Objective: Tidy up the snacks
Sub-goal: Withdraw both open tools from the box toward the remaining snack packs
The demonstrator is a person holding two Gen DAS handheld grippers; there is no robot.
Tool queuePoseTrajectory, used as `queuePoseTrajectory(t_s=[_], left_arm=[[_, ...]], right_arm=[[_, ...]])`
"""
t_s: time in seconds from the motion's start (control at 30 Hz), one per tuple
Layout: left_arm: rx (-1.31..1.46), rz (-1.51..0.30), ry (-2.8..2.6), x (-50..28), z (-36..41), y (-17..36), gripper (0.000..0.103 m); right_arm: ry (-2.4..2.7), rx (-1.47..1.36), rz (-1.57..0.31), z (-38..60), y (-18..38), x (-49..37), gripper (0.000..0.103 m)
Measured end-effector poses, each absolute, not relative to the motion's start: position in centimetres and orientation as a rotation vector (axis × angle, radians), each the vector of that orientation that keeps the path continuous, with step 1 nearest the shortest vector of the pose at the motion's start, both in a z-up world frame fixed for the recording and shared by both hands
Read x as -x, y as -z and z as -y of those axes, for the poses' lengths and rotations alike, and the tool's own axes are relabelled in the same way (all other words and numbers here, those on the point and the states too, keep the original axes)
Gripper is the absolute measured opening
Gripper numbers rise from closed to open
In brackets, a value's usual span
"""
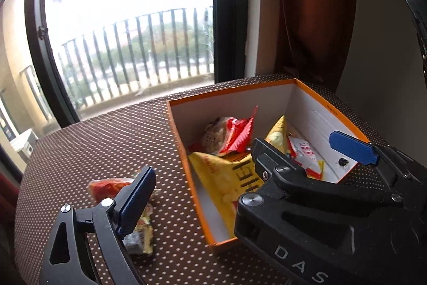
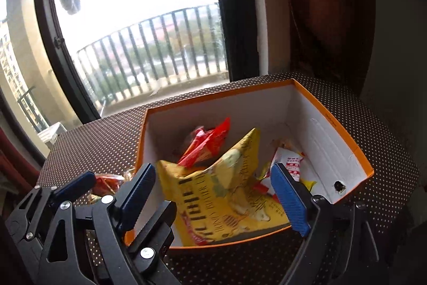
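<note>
An orange box (image 1: 229, 94) (image 2: 333, 122) with white inner walls stands on the dotted brown table. Inside lie a big yellow chip bag (image 1: 226, 178) (image 2: 226, 194), a red packet (image 1: 234, 132) (image 2: 205, 143) and a small white-and-red packet (image 1: 304, 151) (image 2: 289, 163). My right gripper (image 2: 213, 194) is open above the yellow bag at the box's near edge; it holds nothing. My left gripper (image 1: 245, 167) is open and empty, its left finger over a red snack (image 1: 109, 186) and a yellow-wrapped snack (image 1: 142, 237) lying on the table left of the box.
The table (image 1: 106, 140) has a brown cloth with white dots. A large window with a balcony railing (image 1: 138, 50) stands behind it. A brown curtain (image 1: 315, 10) hangs at the back right. The left gripper's body also shows in the right wrist view (image 2: 66, 210).
</note>
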State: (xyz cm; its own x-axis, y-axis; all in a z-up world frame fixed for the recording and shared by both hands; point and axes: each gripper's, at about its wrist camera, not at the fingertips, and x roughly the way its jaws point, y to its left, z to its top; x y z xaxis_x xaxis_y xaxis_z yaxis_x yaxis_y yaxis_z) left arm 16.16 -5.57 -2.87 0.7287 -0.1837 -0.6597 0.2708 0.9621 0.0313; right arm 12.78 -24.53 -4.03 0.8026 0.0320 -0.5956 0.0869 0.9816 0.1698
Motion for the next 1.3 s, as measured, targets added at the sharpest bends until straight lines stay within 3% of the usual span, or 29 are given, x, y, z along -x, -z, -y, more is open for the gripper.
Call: queuePoseTrajectory(t_s=[0.53, 1.3], left_arm=[[-0.075, -0.696, 0.151, -12.4, -0.6, 4.5, 0.093], [0.032, -0.727, -0.012, -10.3, -8.8, 9.3, 0.093]], right_arm=[[-0.096, -0.101, -0.613, 18.0, 5.2, -9.9, 0.098], [-0.166, -0.07, -0.521, 11.5, 8.6, -8.6, 0.097]])
